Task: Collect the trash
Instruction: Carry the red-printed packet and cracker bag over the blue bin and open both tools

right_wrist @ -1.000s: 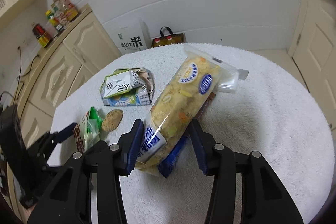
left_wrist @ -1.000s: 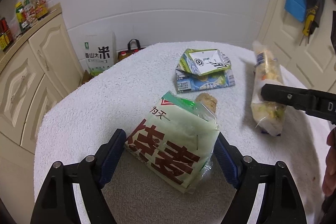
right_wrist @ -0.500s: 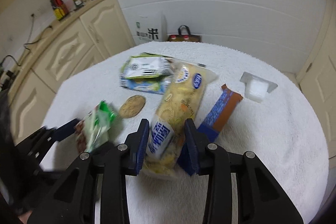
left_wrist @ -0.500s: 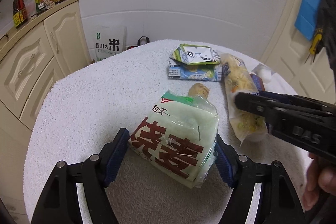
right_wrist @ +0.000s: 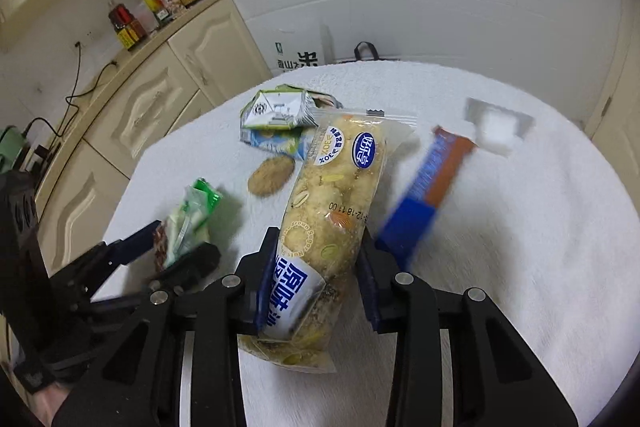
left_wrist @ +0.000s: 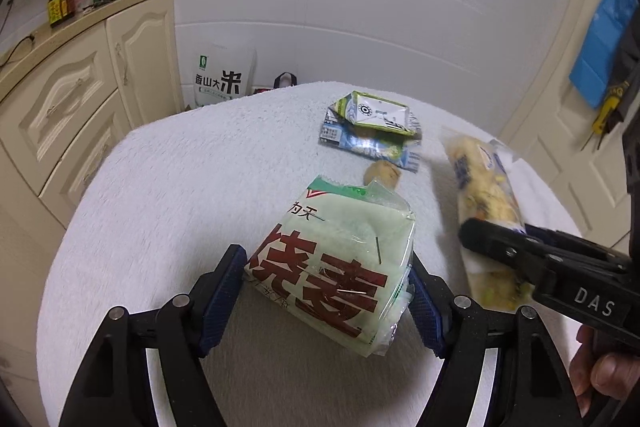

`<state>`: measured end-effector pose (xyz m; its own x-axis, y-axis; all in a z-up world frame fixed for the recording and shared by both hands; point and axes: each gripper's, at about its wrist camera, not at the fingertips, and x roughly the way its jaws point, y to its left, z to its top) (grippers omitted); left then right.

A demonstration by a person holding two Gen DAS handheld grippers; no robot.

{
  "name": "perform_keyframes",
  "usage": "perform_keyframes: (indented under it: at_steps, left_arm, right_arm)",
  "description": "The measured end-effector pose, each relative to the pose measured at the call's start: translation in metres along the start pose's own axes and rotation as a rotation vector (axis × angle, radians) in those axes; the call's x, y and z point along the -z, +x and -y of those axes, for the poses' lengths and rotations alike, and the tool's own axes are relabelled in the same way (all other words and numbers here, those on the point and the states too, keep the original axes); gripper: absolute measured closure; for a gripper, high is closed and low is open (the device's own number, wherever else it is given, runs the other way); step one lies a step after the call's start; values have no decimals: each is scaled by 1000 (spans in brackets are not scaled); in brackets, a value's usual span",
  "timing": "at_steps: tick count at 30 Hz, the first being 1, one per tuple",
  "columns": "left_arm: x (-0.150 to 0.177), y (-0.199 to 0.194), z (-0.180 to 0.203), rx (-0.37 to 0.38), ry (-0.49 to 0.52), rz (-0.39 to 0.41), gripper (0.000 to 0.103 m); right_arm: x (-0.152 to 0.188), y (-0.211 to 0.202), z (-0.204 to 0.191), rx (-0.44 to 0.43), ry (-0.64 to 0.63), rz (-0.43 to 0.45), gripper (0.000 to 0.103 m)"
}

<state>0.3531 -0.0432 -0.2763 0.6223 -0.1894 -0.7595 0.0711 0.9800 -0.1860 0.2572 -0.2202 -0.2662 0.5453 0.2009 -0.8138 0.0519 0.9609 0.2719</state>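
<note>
Each hand-held gripper grasps trash — left a green noodle packet, right a snack bag; wrappers at 11 o'clock remain.

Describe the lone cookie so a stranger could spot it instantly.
Start at the round table under a white fluffy cloth. Near its middle lies a pile of flattened cartons; just in front of that sits the cookie. It is the only bare, round, brown thing there; everything around it is wrapped.

Cookie between crumpled cartons behind, green packet in front.
</note>
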Motion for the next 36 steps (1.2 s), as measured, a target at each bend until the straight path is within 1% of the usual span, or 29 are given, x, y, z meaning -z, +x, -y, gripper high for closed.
perform_keyframes:
  at_steps: [2,7,9,14,16,22,26,29,31,33,36]
  left_arm:
    - [8,-9,4,9,-2,14,32]
    - [21,-39,18,25,5,62,32]
    - [27,-61,30,26,19,92,32]
    - [32,-97,61,44,47,164,32]
    - [34,-112,78,52,63,196,32]
    - [41,-154,124,88,107,273,32]
    - [45,-181,155,135,136,309,32]
    - [48,-189,182,168,173,330,32]
    - [50,-187,198,202,198,331,32]
    - [52,-183,216,228,229,331,32]
    - [53,-170,245,278,276,312,32]
  right_arm:
    - [8,-11,5,-37,17,12,67]
    - [24,-48,14,-78,32,62,67]
    - [27,-63,16,-82,30,86,67]
    - [35,-116,30,-91,27,174,67]
    - [38,-134,35,-81,20,207,67]
    - [50,-189,63,-76,43,302,67]
    - [58,-226,88,-56,69,371,67]
    - [65,-256,114,-12,98,425,67]
    - [70,-271,130,14,117,448,67]
    - [79,-290,153,57,147,473,67]
    - [89,-308,184,112,192,493,67]
